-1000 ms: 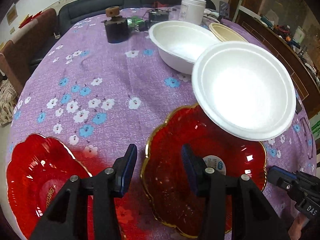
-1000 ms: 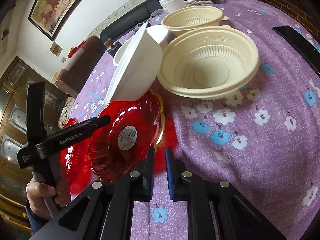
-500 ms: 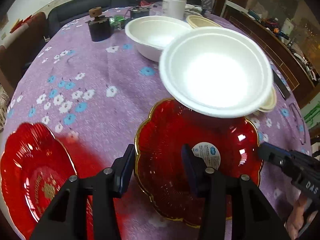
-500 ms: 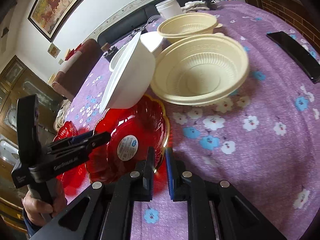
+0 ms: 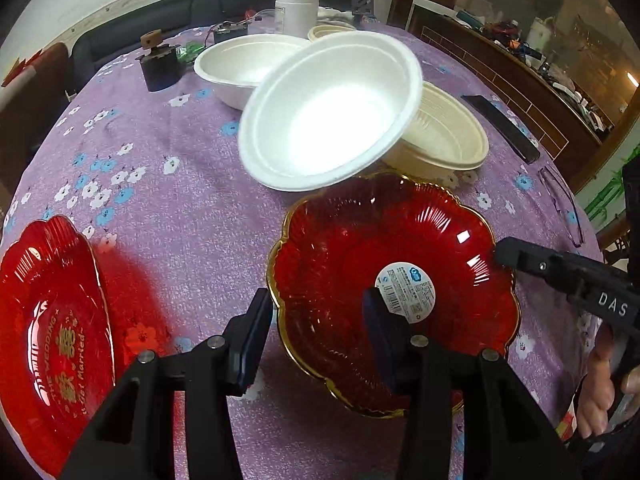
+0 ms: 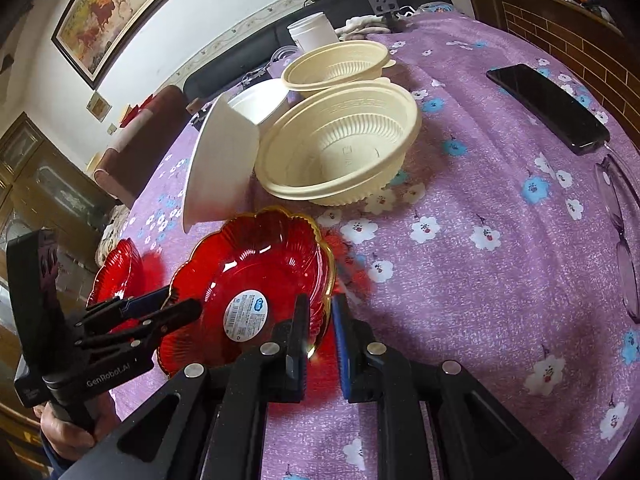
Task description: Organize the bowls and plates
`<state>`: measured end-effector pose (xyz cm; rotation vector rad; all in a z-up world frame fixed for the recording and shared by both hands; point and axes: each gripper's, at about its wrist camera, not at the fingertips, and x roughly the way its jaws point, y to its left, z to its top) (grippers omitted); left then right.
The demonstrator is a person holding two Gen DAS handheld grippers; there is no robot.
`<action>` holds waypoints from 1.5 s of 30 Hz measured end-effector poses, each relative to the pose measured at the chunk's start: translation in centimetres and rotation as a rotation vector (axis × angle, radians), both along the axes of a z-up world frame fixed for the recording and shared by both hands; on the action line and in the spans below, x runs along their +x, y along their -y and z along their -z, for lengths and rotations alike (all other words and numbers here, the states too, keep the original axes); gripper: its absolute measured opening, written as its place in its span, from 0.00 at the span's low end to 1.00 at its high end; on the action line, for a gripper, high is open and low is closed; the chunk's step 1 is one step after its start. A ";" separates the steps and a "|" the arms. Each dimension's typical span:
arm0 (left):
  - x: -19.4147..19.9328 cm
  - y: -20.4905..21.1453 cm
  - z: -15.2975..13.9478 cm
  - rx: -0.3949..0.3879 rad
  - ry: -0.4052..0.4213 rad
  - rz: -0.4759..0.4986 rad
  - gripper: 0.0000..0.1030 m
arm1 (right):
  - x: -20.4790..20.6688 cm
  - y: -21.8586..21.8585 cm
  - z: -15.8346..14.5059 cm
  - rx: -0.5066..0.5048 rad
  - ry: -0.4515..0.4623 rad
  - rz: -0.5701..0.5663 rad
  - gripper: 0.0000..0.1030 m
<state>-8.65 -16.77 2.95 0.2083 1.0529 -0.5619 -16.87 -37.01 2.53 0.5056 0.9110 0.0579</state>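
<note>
A red gold-rimmed plate with a round sticker lies near the table's front. My right gripper is shut on its near rim; in the left wrist view the right gripper meets the plate's right edge. My left gripper stands open astride the plate's left rim, one finger outside and one over the inside, pads not touching. A white foam bowl leans steeply on a cream bowl with its low edge at the plate's far rim. A second red plate lies at far left.
A second white bowl and a second cream bowl stand farther back, near a white jar and a dark pot. A black phone and glasses lie on the purple cloth at right.
The red plate has come out from under the white bowl along with the right gripper. The bowl now tilts more steeply and uncovers the cream bowl. The left gripper has followed the plate's rim.
</note>
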 end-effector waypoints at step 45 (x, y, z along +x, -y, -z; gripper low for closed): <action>0.8 -0.3 1.4 -0.004 0.017 -0.043 0.42 | 0.0 0.8 1.2 0.042 0.002 0.009 0.13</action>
